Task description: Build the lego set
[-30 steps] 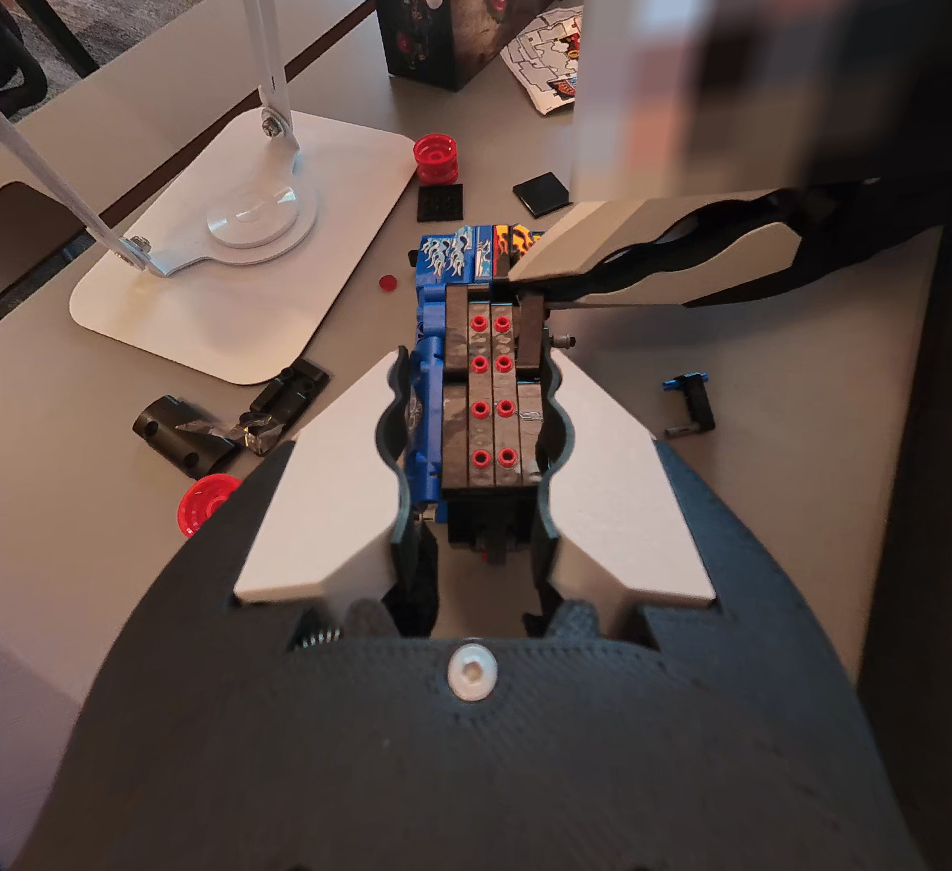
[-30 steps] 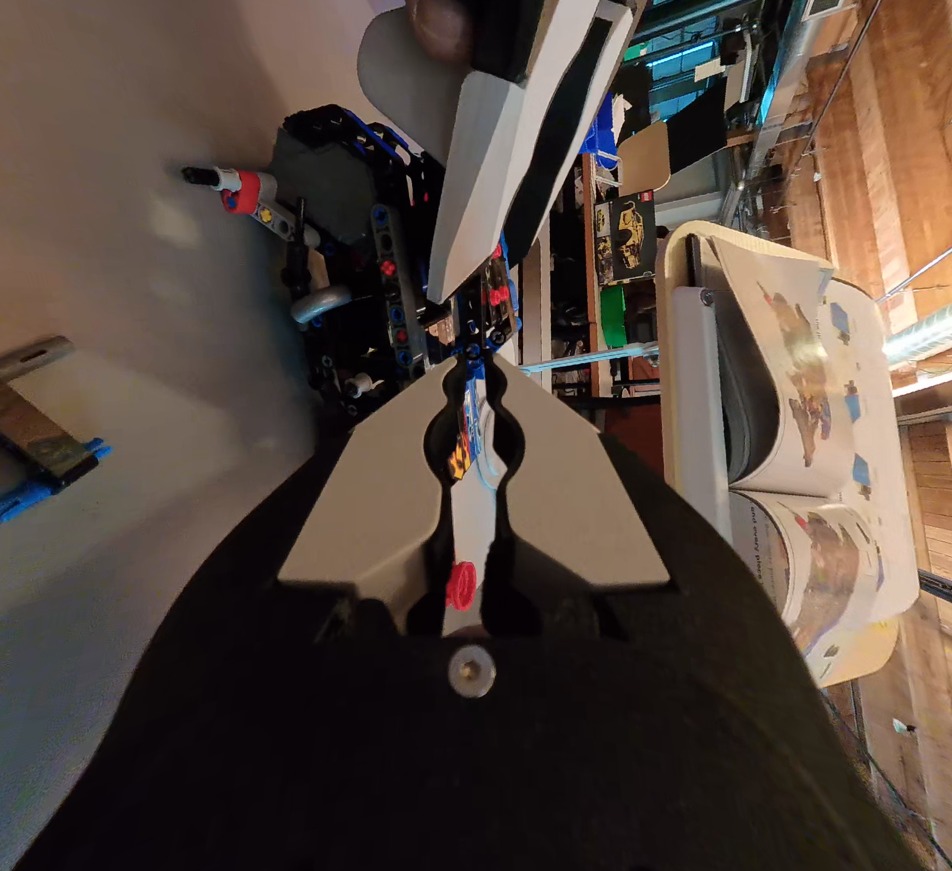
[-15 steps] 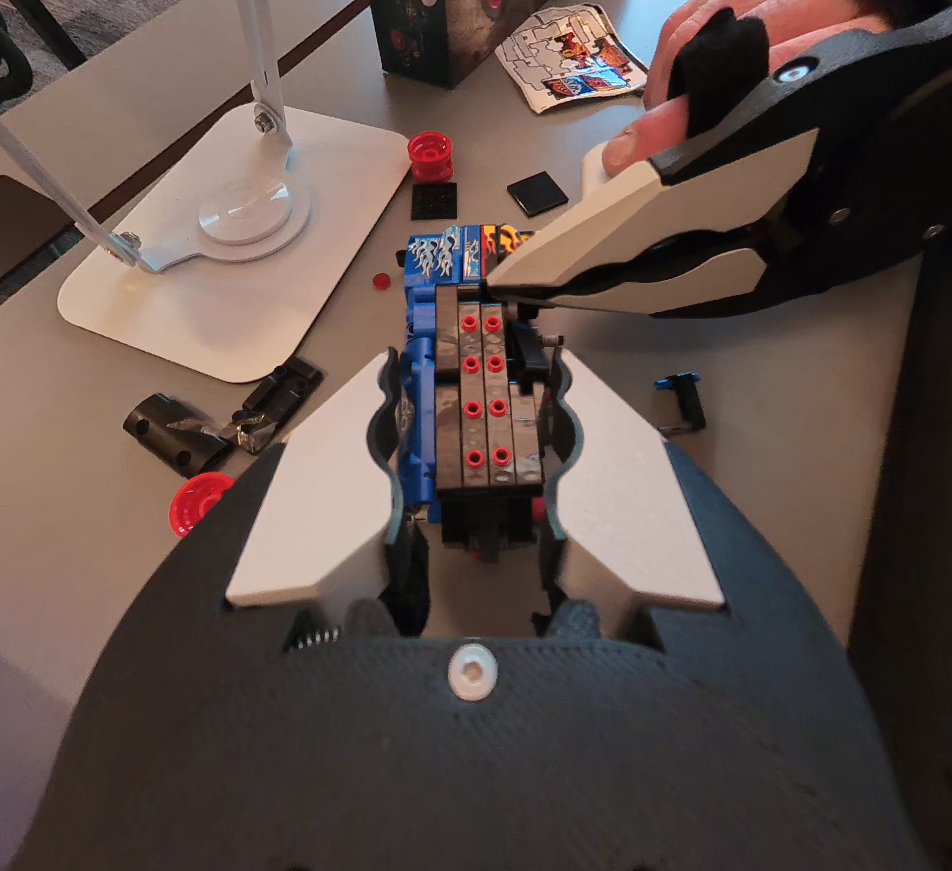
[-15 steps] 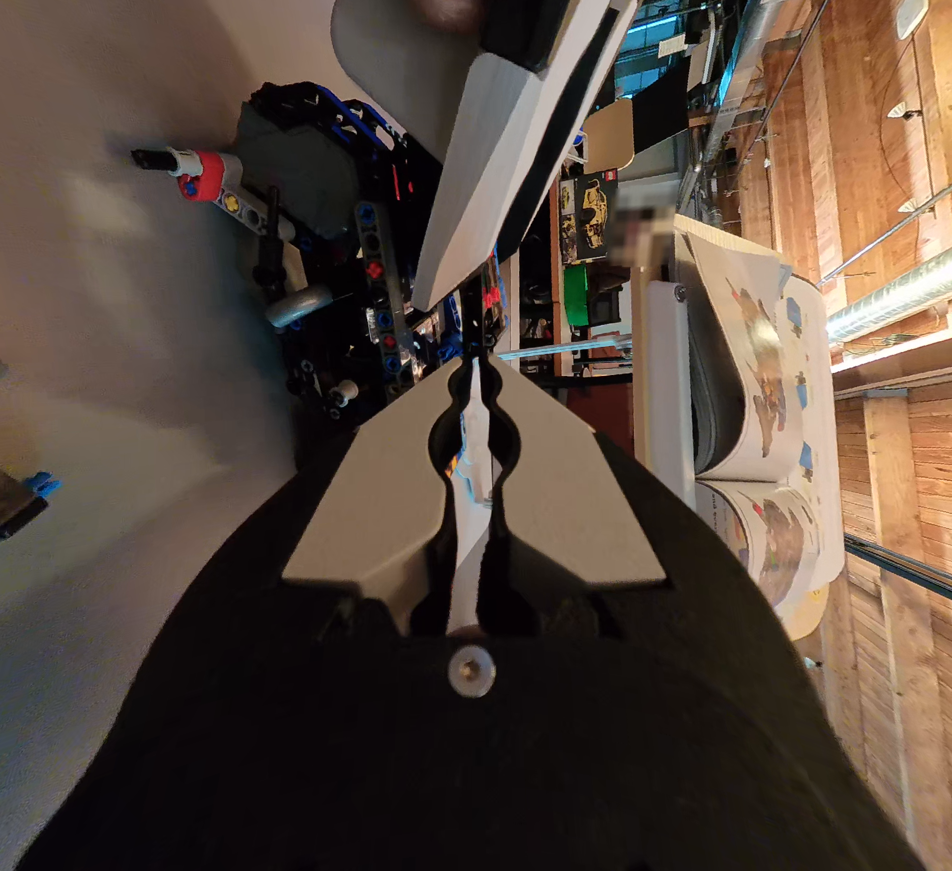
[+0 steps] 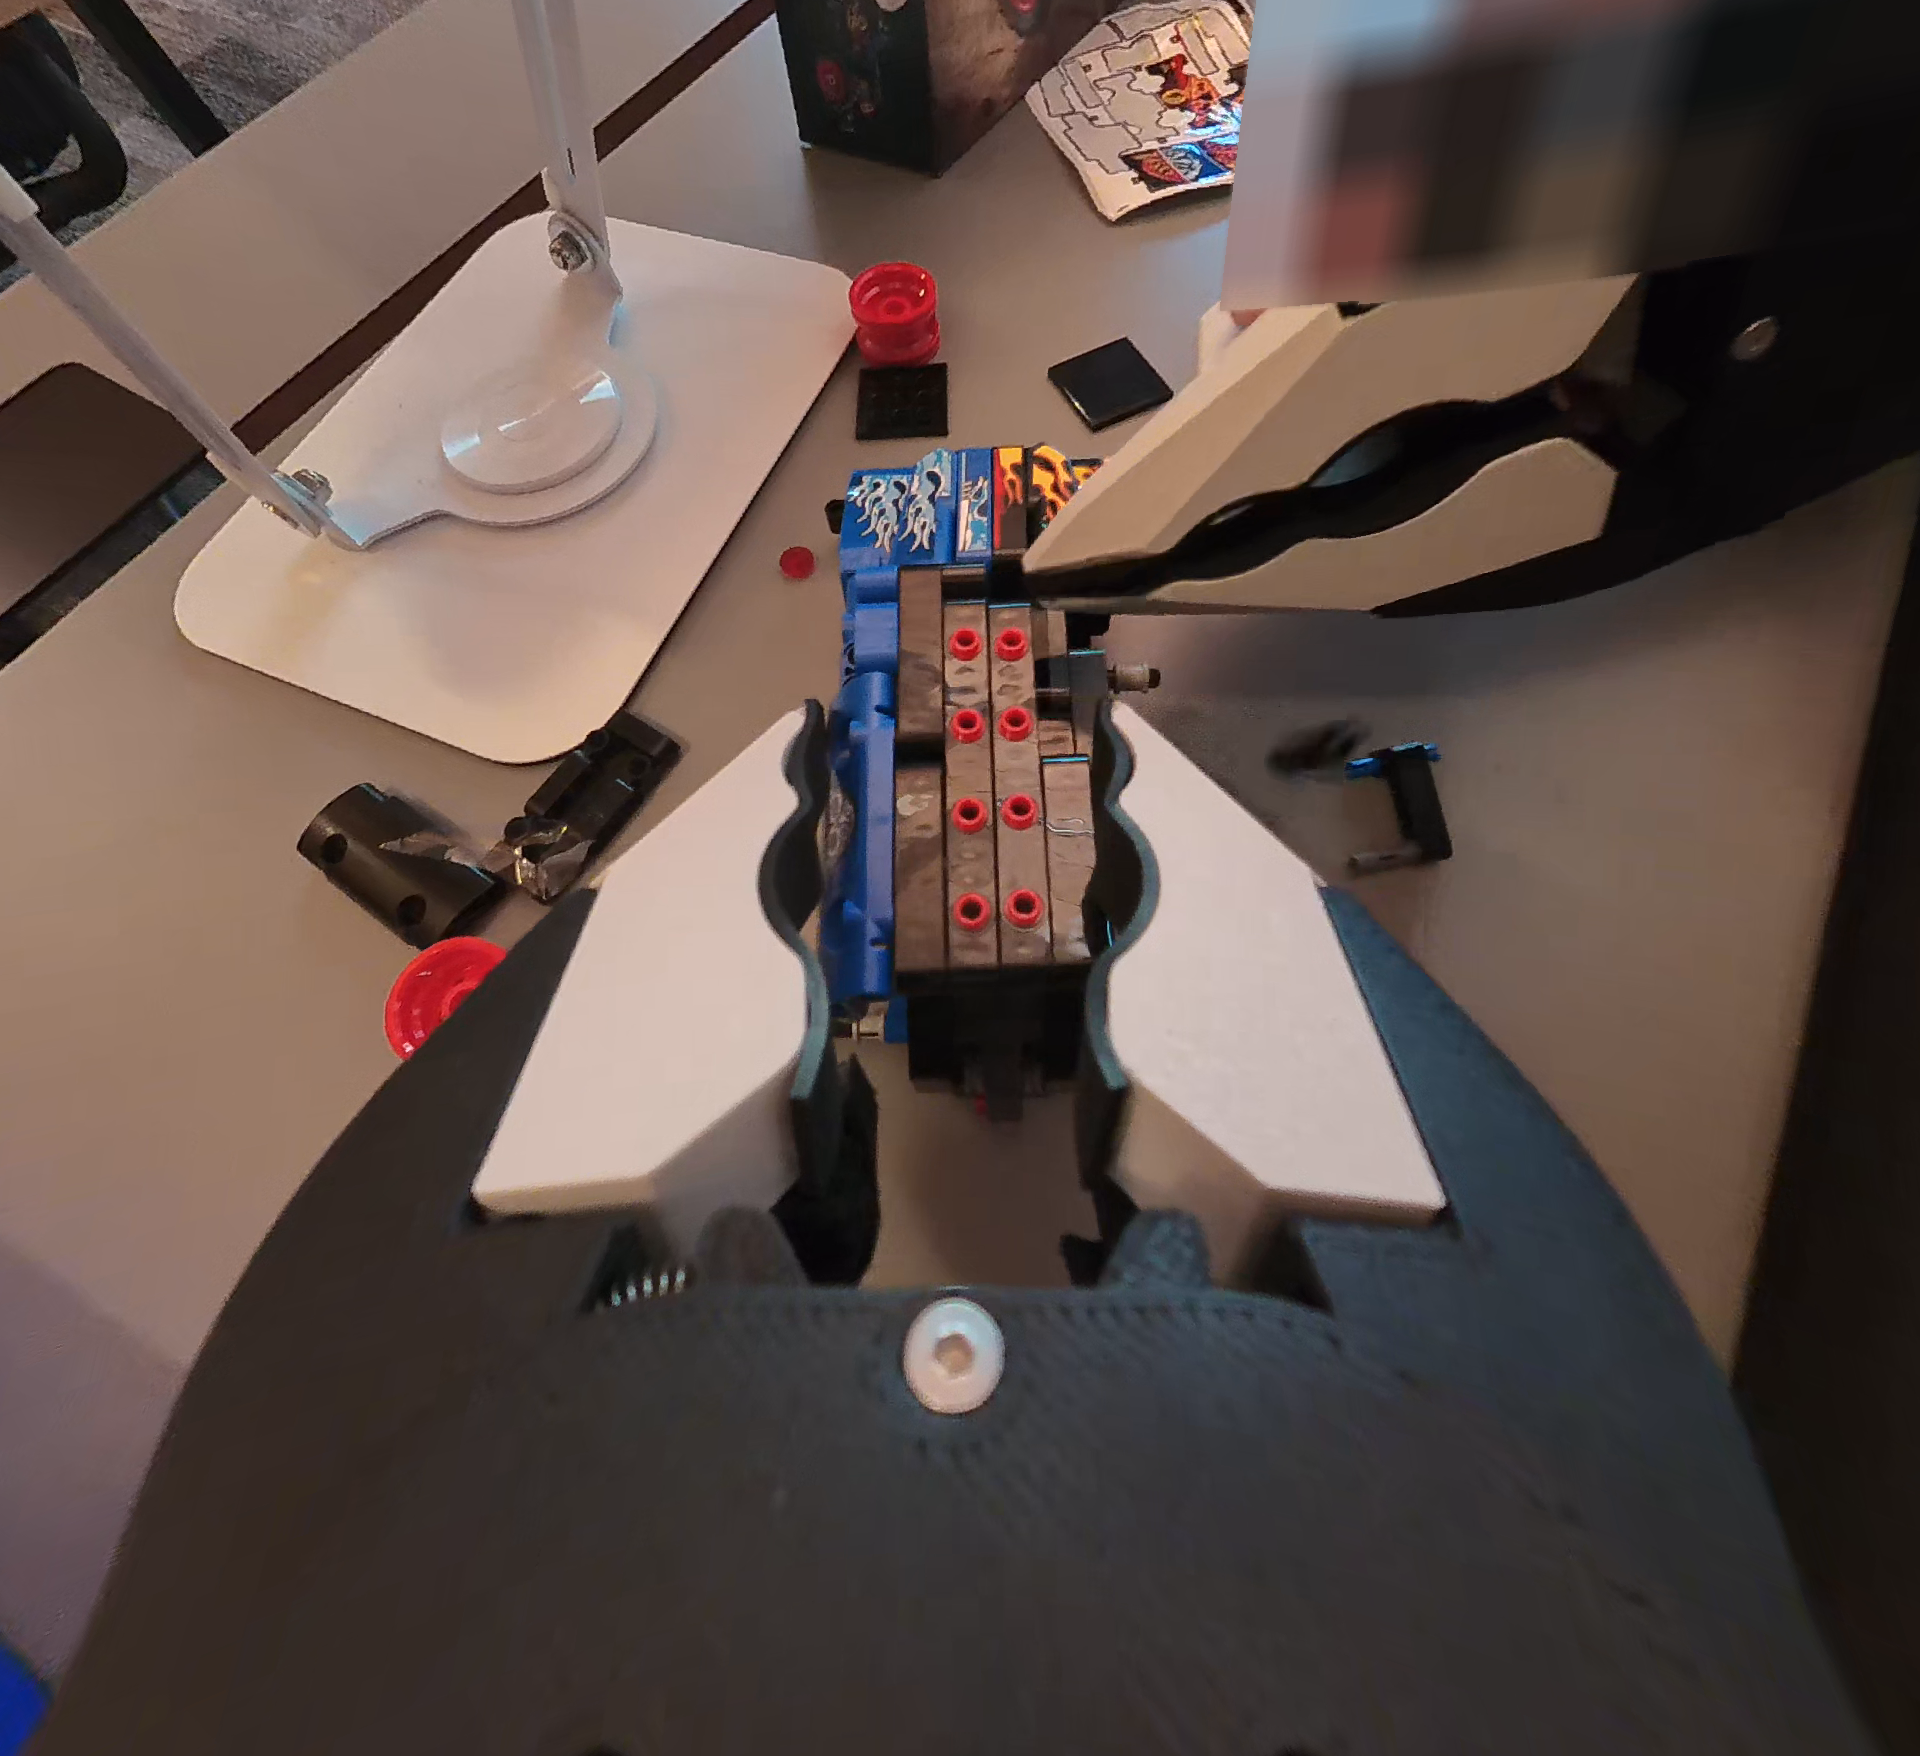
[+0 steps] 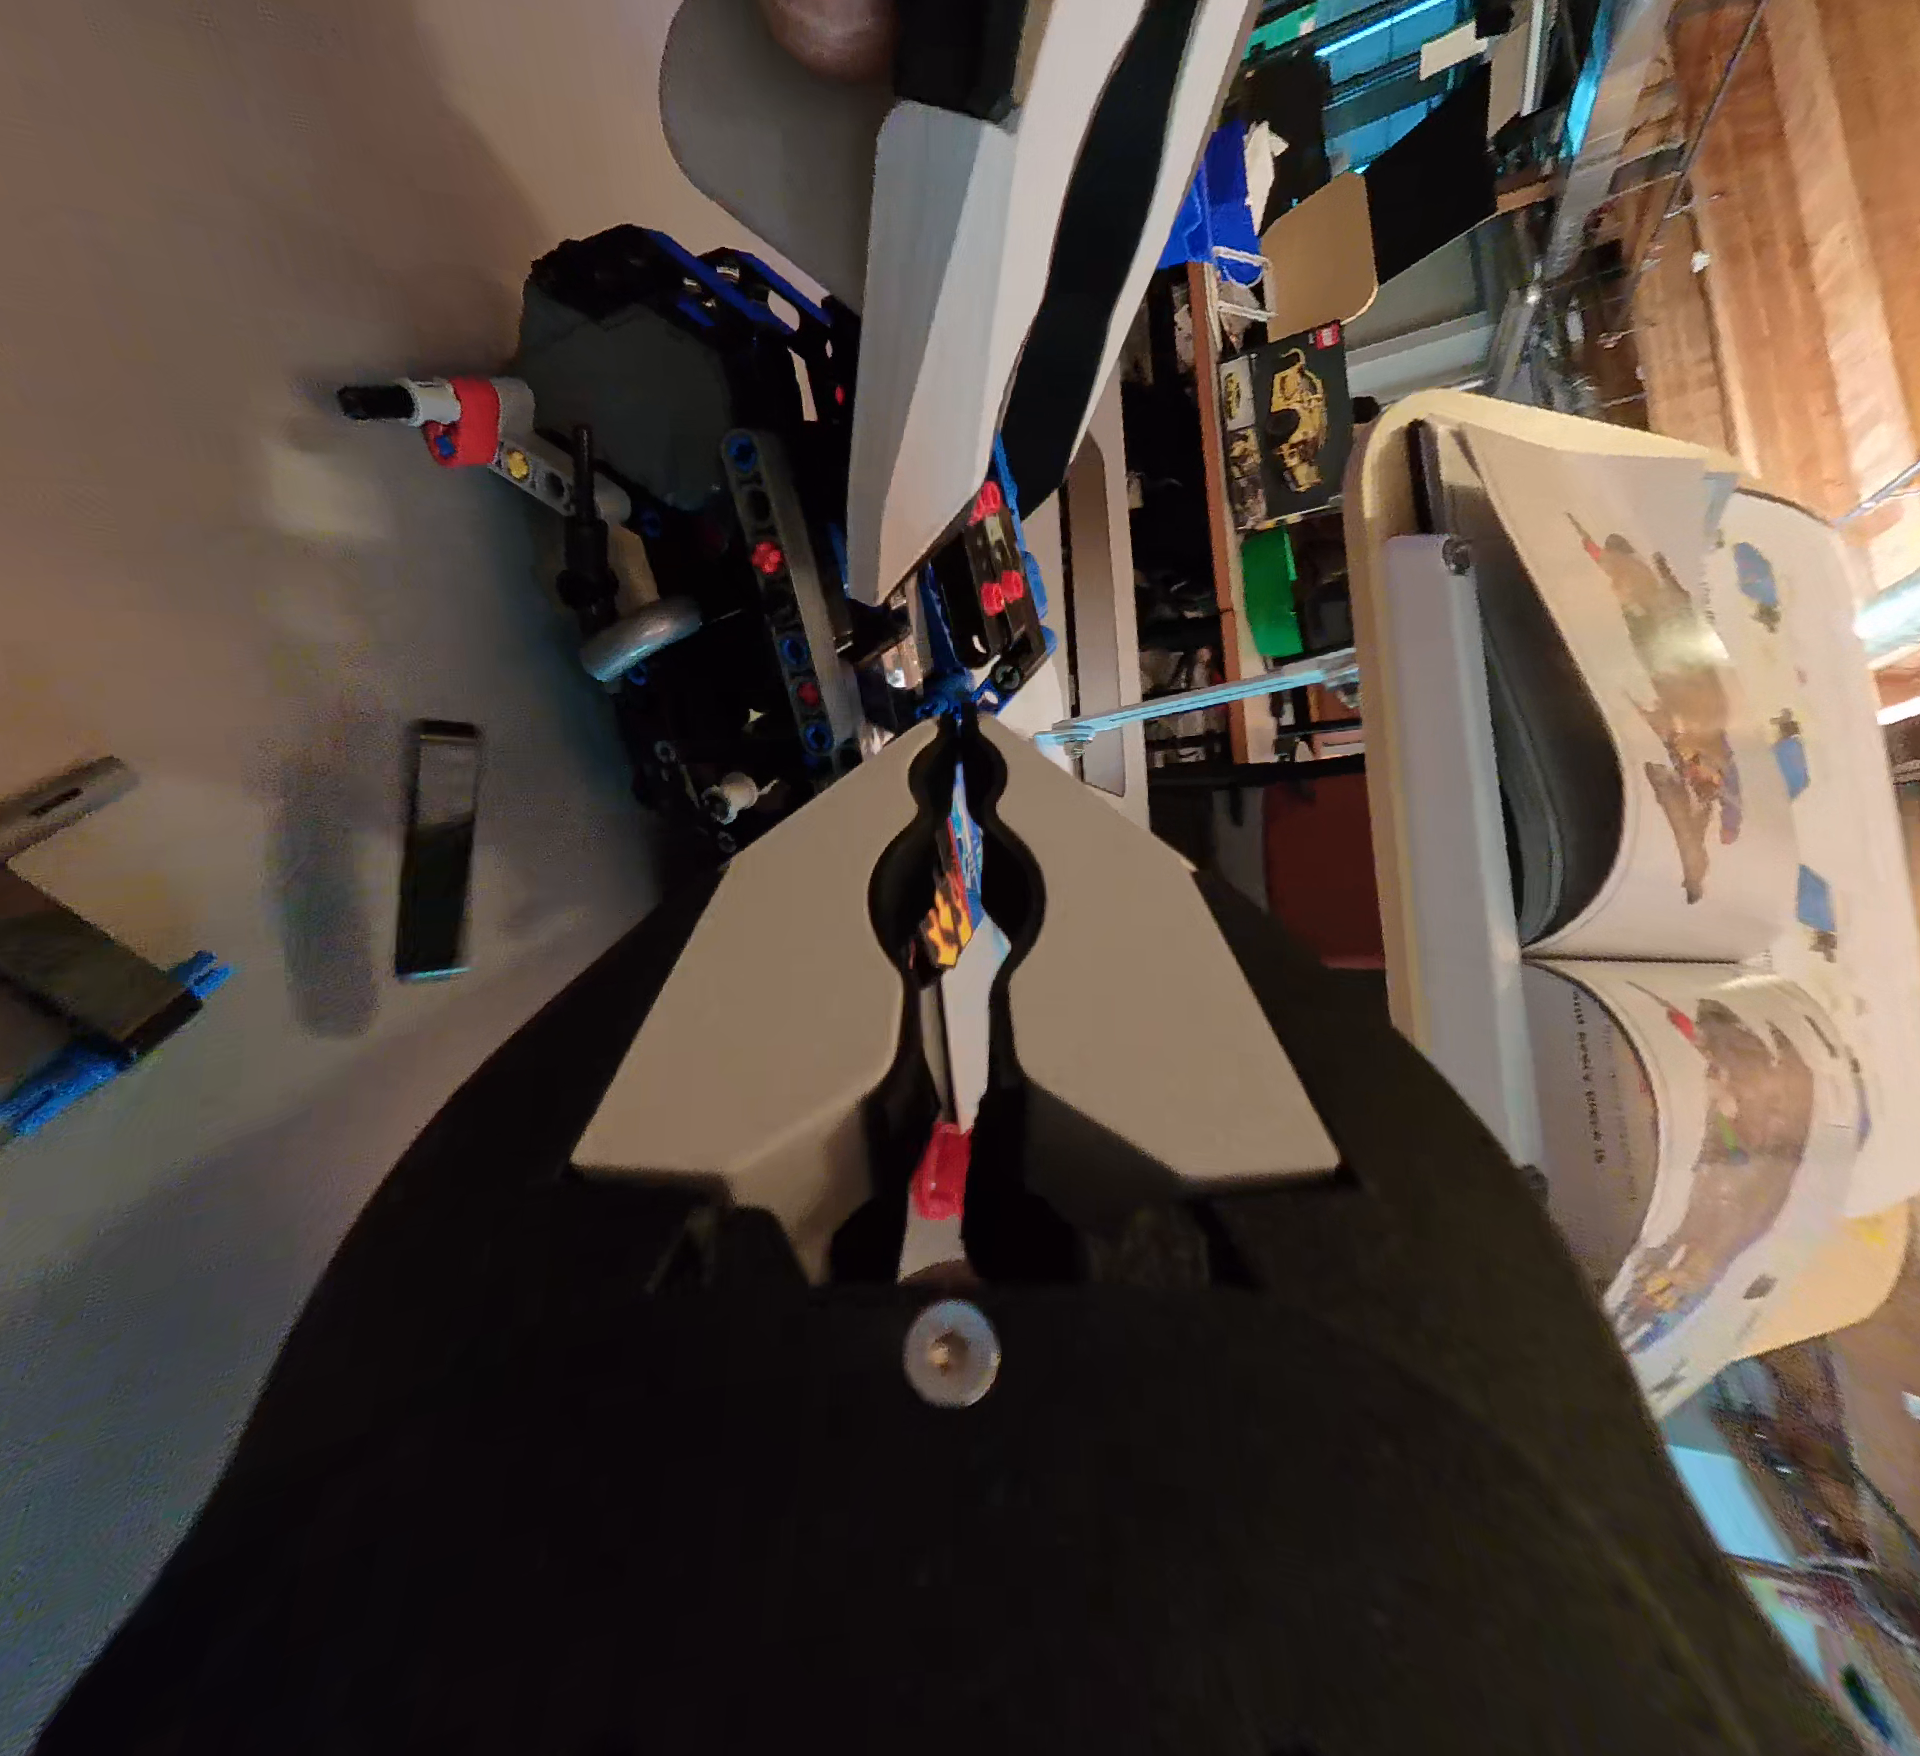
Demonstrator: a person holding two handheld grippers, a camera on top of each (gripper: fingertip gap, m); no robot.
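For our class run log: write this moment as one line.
left claw: shut on truck body | right claw: closed at truck's front edge | loose: red wheels, black plates on table

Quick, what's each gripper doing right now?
Left gripper: closed on the lego truck.
Right gripper: fingers closed at the truck's front; whether it holds anything cannot be told.

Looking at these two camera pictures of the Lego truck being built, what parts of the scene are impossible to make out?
- Left wrist view: the sides of the Lego truck are hidden by the left gripper clamped around it.
- Left wrist view: a mosaic patch covers the top right corner above the right gripper.
- Right wrist view: what the right gripper's tips touch is too dark and small to tell.
- Right wrist view: the instruction booklet is too blurred to follow.
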